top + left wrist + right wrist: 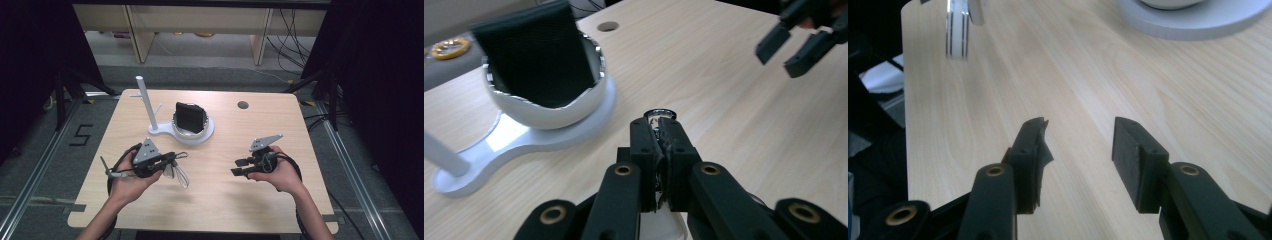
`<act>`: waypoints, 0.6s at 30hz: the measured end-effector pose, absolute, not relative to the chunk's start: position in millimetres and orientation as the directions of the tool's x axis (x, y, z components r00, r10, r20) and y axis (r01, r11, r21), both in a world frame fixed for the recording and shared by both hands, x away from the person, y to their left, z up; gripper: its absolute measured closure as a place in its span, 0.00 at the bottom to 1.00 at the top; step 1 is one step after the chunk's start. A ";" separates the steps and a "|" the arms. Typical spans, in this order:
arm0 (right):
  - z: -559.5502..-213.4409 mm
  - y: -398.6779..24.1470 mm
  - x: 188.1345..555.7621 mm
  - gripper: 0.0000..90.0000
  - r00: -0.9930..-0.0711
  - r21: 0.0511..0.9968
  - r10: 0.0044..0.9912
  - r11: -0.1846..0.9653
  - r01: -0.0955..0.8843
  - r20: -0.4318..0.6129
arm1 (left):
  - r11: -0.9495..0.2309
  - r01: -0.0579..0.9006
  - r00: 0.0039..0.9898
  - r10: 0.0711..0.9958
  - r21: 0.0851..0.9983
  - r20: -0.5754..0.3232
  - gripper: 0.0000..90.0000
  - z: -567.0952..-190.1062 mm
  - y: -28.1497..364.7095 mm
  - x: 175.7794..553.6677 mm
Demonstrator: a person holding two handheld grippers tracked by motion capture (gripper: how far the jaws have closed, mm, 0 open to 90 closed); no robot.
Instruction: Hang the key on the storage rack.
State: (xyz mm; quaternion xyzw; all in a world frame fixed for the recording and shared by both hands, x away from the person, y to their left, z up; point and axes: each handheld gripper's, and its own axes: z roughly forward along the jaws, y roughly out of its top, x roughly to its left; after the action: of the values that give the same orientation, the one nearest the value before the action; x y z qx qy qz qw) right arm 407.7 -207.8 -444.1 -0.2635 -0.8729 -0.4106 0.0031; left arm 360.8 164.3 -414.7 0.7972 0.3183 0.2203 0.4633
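Note:
A pair of thin-rimmed glasses hangs just over the light wooden table, left of its middle. My left gripper is shut on it. In the left gripper view the jaws meet on a shiny bit of the glasses' rim. To the right, my right gripper stands open and holds nothing, its jaws pointing left toward the glasses. The right gripper hovers low above bare wood. A pale edge of the glasses shows far up on the left.
Behind the glasses stands a white stand with an upright post and a white bowl holding a black cloth. A round cable hole lies at the back right. Black frames flank the table.

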 end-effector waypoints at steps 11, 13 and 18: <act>-457.8 -241.5 404.3 0.64 -0.787 0.750 0.567 0.403 0.525 0.246 | -0.302 0.265 0.608 0.790 0.916 0.084 0.95 -402.4 197.3 378.6; -458.4 -246.7 405.5 0.63 -0.776 0.760 0.588 0.391 0.519 0.227 | -0.277 0.267 0.582 0.810 0.923 0.074 0.95 -399.4 203.4 379.9; -461.1 -250.4 404.2 0.63 -0.754 0.762 0.614 0.365 0.534 0.234 | -0.228 0.250 0.525 0.849 0.941 0.066 0.95 -391.6 216.9 384.2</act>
State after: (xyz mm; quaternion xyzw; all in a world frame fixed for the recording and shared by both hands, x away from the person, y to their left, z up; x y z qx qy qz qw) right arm 404.2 -250.4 -461.1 -0.3481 -0.8250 -0.4430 -0.0451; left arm 384.2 216.9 -391.6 0.7219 0.3805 0.3045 0.4913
